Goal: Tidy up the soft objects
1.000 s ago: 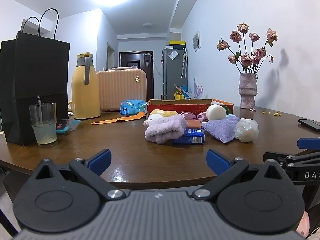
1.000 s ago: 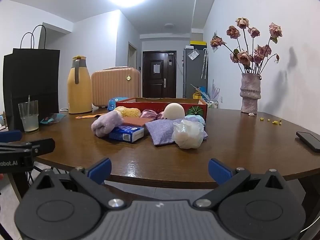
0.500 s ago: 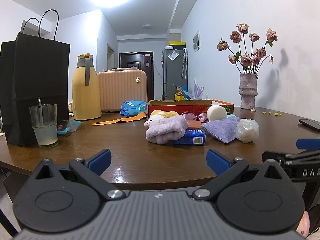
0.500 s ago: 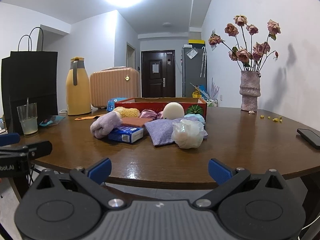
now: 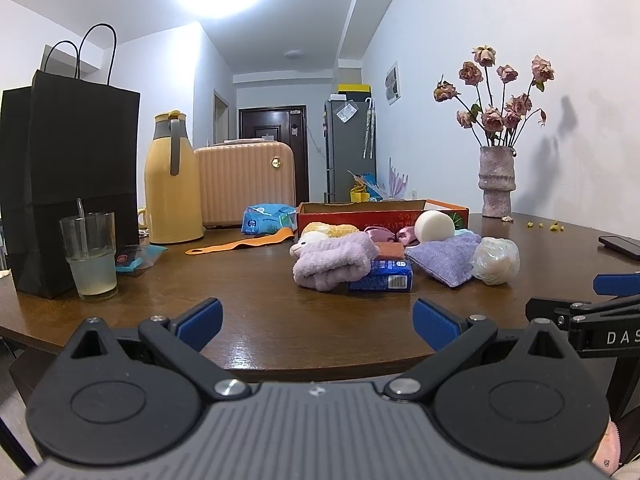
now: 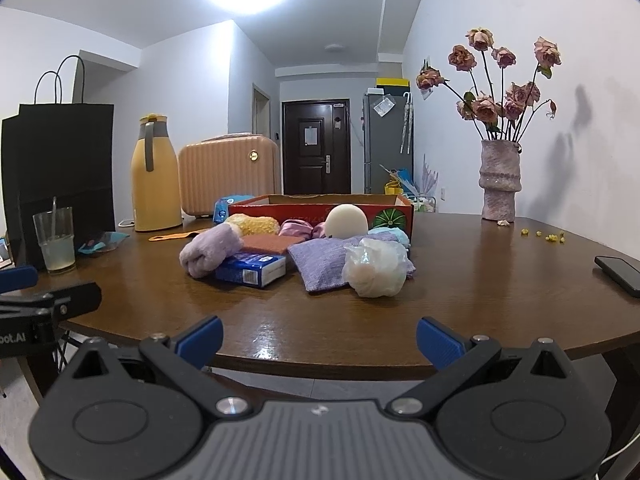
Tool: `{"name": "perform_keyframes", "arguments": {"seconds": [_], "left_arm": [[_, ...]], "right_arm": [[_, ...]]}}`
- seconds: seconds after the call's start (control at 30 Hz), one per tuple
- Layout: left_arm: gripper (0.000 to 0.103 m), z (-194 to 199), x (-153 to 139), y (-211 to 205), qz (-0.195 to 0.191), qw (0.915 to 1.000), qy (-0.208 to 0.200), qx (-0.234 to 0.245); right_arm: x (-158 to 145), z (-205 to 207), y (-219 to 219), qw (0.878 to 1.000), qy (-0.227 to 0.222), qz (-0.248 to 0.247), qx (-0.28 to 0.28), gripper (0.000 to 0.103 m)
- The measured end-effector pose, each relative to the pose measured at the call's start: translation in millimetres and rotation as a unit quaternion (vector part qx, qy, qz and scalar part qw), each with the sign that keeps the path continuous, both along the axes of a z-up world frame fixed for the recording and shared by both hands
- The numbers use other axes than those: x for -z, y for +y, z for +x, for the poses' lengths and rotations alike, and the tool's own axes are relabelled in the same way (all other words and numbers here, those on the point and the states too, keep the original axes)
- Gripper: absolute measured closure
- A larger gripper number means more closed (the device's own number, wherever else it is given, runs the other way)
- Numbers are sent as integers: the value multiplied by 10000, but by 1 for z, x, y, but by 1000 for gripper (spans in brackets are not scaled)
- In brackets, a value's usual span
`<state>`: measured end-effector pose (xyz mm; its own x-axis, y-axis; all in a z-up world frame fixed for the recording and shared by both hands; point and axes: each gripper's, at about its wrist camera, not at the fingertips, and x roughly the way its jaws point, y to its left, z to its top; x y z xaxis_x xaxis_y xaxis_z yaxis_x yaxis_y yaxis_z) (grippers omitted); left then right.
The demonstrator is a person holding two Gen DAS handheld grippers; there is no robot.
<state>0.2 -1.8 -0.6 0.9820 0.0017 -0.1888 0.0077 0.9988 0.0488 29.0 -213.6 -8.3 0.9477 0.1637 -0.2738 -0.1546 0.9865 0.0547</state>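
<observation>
We are holding the left tongs [image 5: 316, 320] and the right tongs [image 6: 318, 332] wide open and empty at the bottom of each frame, short of the round brown wooden table [image 5: 248, 280]. The soft things are sitting piled at centre frame: a rolled lilac fluffy towel [image 5: 334, 260] leaning on a blue paper packet [image 5: 380, 276], a purple knitted cushion [image 6: 320, 260], a white crinkly plastic-wrapped ball [image 6: 376, 268]. Behind them the red cardboard box [image 6: 320, 208] is sitting open, a cream foam ball [image 6: 346, 222] against its front.
</observation>
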Motion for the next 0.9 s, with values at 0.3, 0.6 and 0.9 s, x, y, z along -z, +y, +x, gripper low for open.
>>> {"name": "perform_keyframes", "arguments": {"seconds": [0.3,0.6,0.9], "left_arm": [[0,0,0,0,23,10000,14,25],[0,1,-1,-2,39,10000,13,51],[0,1,0,-3,47,10000,23,66]], "right_arm": [[-1,0,-3,10000,-3,41,39,0],[-1,0,-3,10000,-1,47,54,0],[0,1,-4,9999,49,63,78,0]]}}
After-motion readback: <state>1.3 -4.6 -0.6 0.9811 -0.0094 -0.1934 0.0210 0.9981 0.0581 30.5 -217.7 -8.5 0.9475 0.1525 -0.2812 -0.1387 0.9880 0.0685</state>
